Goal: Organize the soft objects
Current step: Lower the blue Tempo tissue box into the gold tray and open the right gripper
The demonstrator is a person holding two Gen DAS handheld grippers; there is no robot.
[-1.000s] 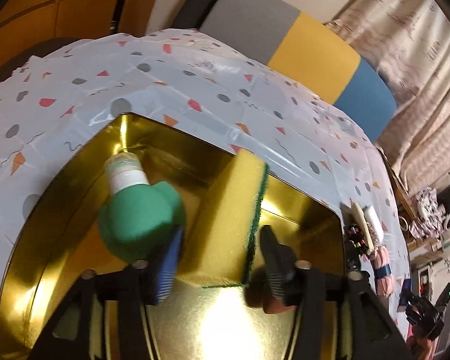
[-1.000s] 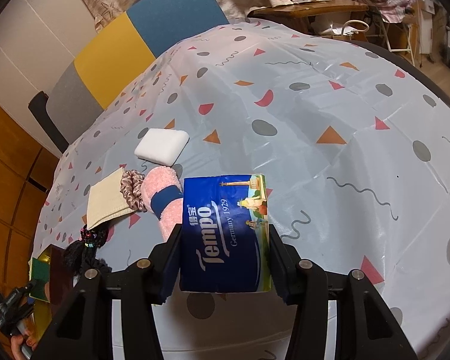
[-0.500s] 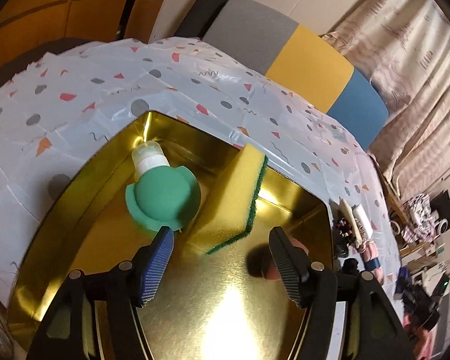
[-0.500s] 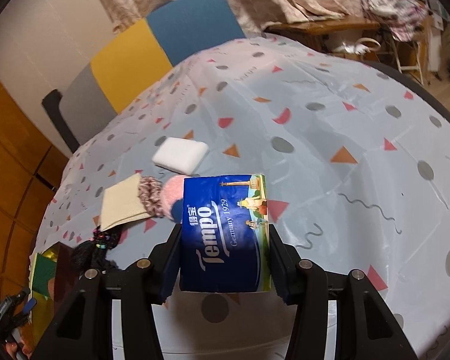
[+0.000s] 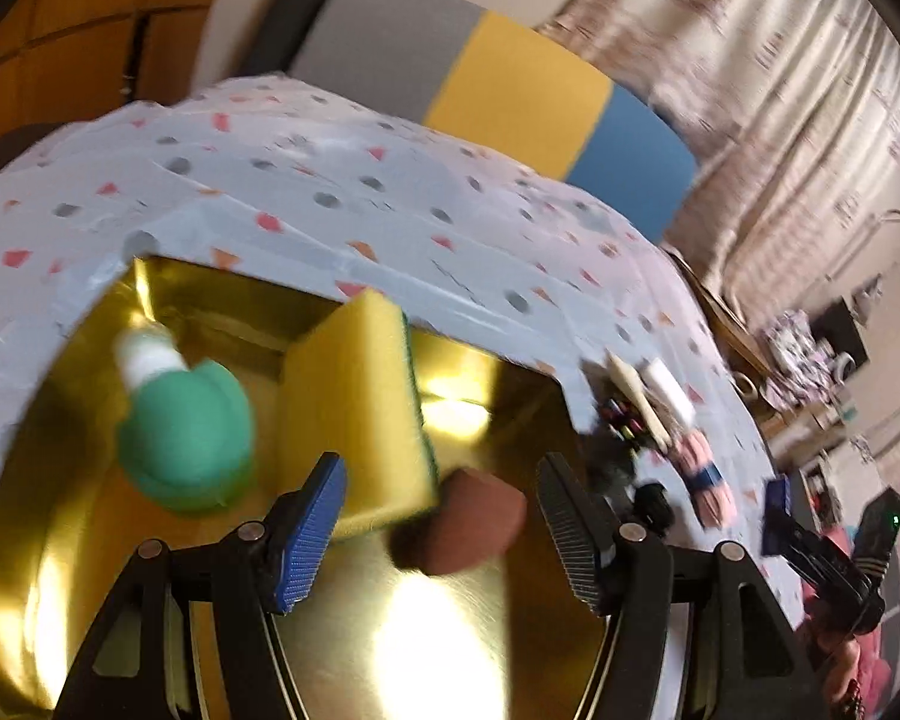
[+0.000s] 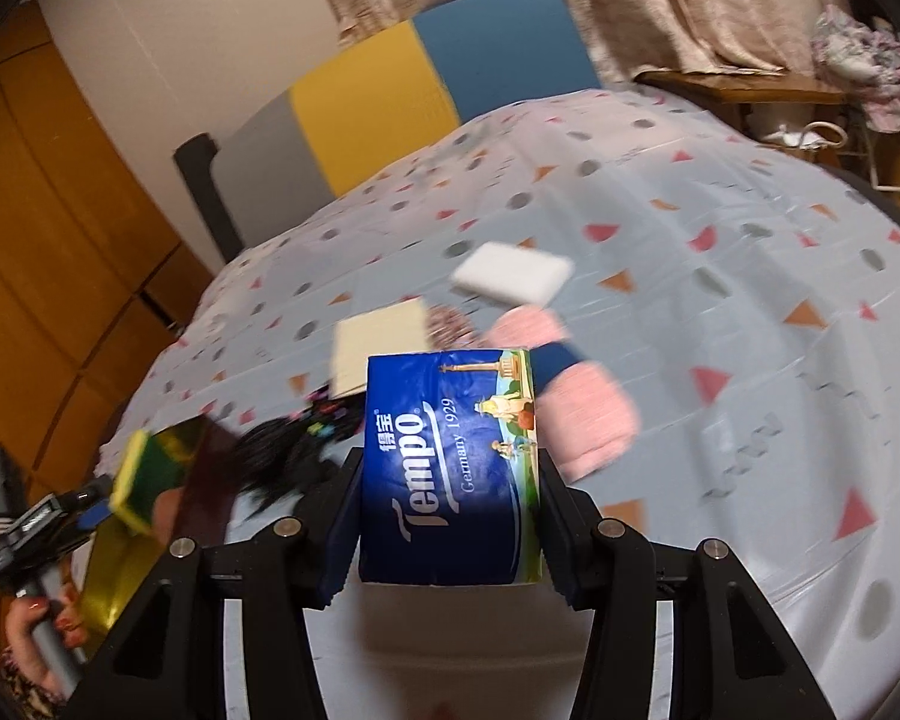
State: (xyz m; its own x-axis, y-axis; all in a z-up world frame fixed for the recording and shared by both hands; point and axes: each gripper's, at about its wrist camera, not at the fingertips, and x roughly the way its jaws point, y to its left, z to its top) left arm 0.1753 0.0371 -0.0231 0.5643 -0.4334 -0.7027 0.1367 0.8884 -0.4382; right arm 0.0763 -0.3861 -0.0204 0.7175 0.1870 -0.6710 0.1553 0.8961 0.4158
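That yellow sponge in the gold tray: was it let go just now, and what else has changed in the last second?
Yes. The left gripper let go of the yellow sponge: its jaws have just been opening and stand apart from it, backed off a little. The sponge lies in the gold tray by the green sponge. The right gripper kept its hold on the tissue pack, now carried toward the tray.

It looked like a lived-in room of a home. A table [image 6: 750, 312] wore a plastic cloth printed with dots and triangles, with a grey, yellow and blue cushioned chair back [image 6: 426, 78] behind it. Beige patterned curtains [image 5: 780, 90] hung beyond, orange wooden cupboard doors [image 6: 48, 228] lined one wall, and crumpled clothes [image 6: 858, 54] lay piled on a wooden side table [image 6: 744, 84].
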